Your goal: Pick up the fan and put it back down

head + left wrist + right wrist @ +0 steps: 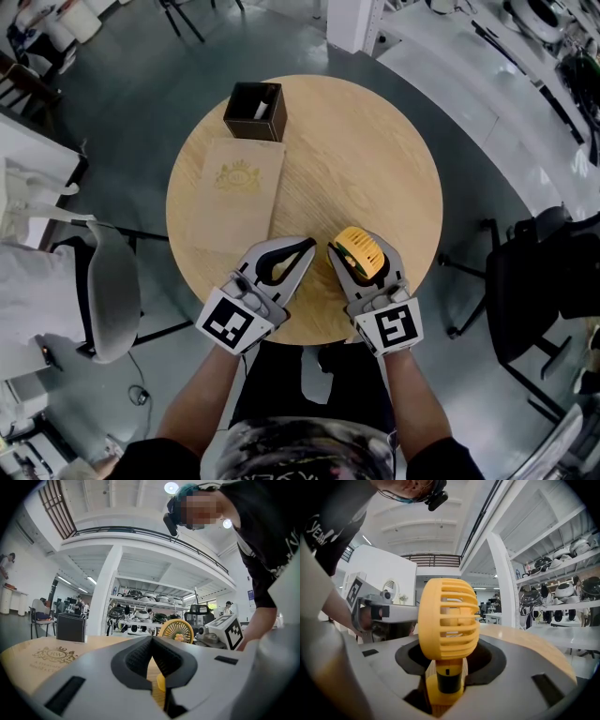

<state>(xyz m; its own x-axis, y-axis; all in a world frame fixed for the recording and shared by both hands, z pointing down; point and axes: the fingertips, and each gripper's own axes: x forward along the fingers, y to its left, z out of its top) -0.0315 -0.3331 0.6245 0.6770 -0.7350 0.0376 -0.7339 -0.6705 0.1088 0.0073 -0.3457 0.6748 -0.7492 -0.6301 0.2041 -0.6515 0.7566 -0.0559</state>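
Note:
A small yellow fan point(360, 255) with a slatted round cage stands upright near the front edge of the round wooden table point(375, 150). My right gripper point(359, 246) is shut on it. In the right gripper view the pads clamp the black-and-yellow stem below the fan's cage point(449, 620), and the gripper point(446, 681) points nearly level. My left gripper point(309, 246) rests beside it on the left, shut with its tips touching and nothing between them. From the left gripper view the fan point(176, 631) shows just right of the closed jaw tips point(151, 641).
A black open box point(255, 111) sits at the table's far edge. A tan board with a gold crest point(234, 192) lies in front of it. A grey chair point(108, 291) stands to the table's left and a black chair point(539, 281) to its right.

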